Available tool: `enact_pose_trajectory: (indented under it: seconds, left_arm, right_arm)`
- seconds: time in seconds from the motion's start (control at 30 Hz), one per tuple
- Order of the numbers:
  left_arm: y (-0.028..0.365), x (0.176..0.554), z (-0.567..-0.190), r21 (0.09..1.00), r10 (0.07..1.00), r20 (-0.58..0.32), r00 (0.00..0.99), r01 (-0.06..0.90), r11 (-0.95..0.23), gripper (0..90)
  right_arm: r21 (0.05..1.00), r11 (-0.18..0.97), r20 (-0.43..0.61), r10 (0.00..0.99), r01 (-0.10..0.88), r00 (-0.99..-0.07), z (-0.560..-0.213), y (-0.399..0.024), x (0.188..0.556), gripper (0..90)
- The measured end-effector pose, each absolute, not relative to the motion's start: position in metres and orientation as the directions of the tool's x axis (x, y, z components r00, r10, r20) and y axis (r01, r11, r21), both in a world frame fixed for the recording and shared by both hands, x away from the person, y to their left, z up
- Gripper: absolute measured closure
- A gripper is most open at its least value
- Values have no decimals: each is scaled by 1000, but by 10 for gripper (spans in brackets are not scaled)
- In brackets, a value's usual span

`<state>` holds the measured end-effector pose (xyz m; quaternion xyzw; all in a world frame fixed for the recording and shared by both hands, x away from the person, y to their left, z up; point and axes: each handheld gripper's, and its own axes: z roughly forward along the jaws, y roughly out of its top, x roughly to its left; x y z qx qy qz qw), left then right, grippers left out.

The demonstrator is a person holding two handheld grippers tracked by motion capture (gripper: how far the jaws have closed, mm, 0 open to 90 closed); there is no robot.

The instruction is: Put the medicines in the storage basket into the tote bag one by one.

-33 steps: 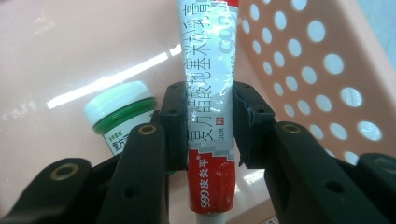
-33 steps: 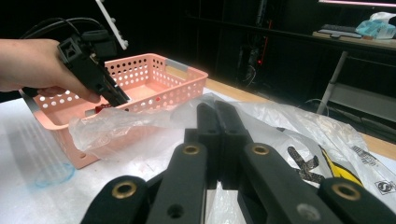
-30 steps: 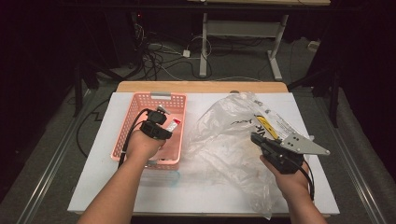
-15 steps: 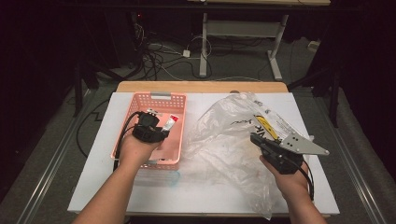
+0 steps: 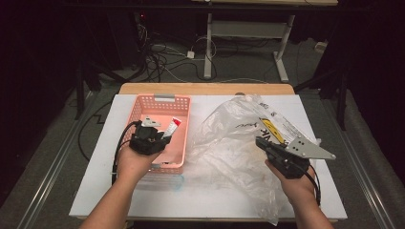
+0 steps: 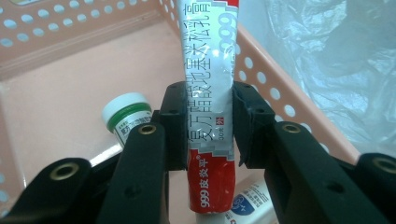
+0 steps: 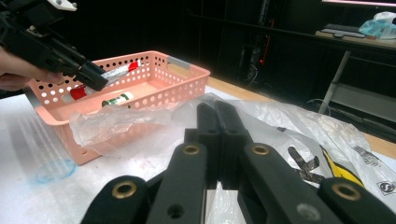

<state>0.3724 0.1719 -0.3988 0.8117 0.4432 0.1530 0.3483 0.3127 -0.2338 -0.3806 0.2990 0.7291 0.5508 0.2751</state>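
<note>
1. From the high view, the left gripper (image 5: pixel 152 137) hung over the pink basket (image 5: pixel 184 102), clamped on a red-and-silver ointment tube (image 5: pixel 173 126) that slanted up out of its jaws above the basket floor.
2. Across the white table (image 5: pixel 95 181), the right gripper (image 5: pixel 263 142) sat on the crumpled clear plastic bag (image 5: pixel 229 143), jaws pressed together. The bag carried a yellow label and some black script, too small for me to read from there.
3. In the left gripper view, the tube (image 6: pixel 208 93) stood upright between the two pads, squeezed at its middle. It read "999" in white on the red end, with Chinese characters running along the silver body and a small "30" mark, probably a weight.
4. Beneath it lay a little white jar with a green band (image 6: pixel 127 114) on the basket floor, and a white tube with a blue mark (image 6: pixel 247 205) near the bottom edge; their print was too fine to make out.
5. In the right gripper view, the right gripper (image 7: pixel 217 112) had its jaws fully closed; whether a fold of the bag (image 7: pixel 289 135) was pinched I could not tell.
6. Farther off there, the other gripper (image 7: pixel 91 77) held the tube (image 7: pixel 119 71) over the basket (image 7: pixel 187 81).
</note>
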Motion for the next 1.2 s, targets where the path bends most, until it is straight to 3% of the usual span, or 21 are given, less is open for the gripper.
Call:
enact_pose_trajectory:
  seconds: [0.57,1.2]
  left_arm:
    - [178,353,-417,787,826,-69,560,540,-300,670]
    - [174,343,-401,829,794,-108,599,495,-261,670]
  right_arm:
    - [968,214,-68,734,135,-676,-382,-233,312,900]
    - [971,204,-70,733,122,-677,-379,-236,311,900]
